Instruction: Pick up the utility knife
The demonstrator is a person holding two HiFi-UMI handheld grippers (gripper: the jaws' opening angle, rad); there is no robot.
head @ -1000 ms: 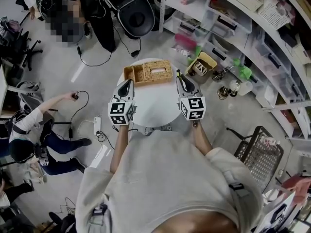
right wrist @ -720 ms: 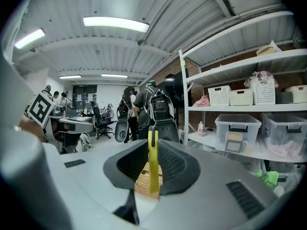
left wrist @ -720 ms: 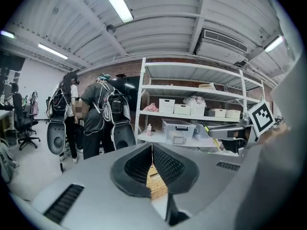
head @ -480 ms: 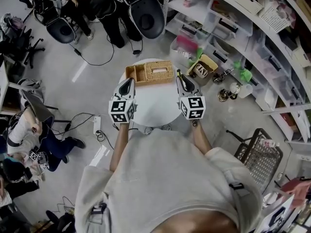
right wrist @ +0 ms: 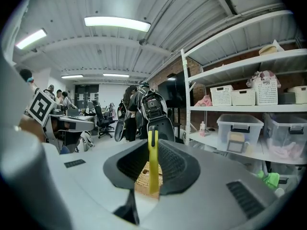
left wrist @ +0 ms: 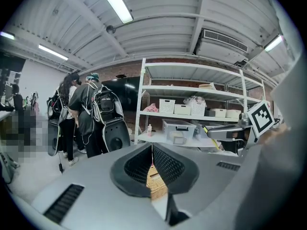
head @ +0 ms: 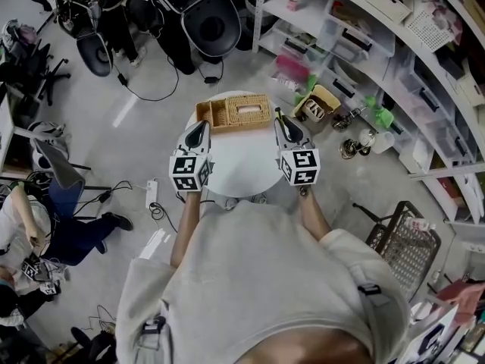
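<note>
Shelving [right wrist: 240, 108] of white metal, loaded with plastic bins and latticed baskets, fills the right side of the room. Below it in the head view stands a round bench [head: 239, 165] with a smooth white top. At the far edge of the bench sits a rectangular wicker basket [head: 233, 112], woven and tan, divided into compartments.

Both tools hover over the near half of the bench, one at each side, pointing away from the person. The left hand-held gripper [left wrist: 152, 152], a smooth grey shell with black meshed pads, is clenched; its jaws meet in a thin seam with nothing between them. The right hand-held gripper [right wrist: 152, 171], of the same build, is grasping the utility knife [right wrist: 153, 152].

That knife is a slim, flat yellow plastic strip with a black slider near its far end. It is pinched edge-on between the pads, with its long axis along the jaws. It points forward past the tips towards the basket and stays in the air above the bench's right side.
</note>
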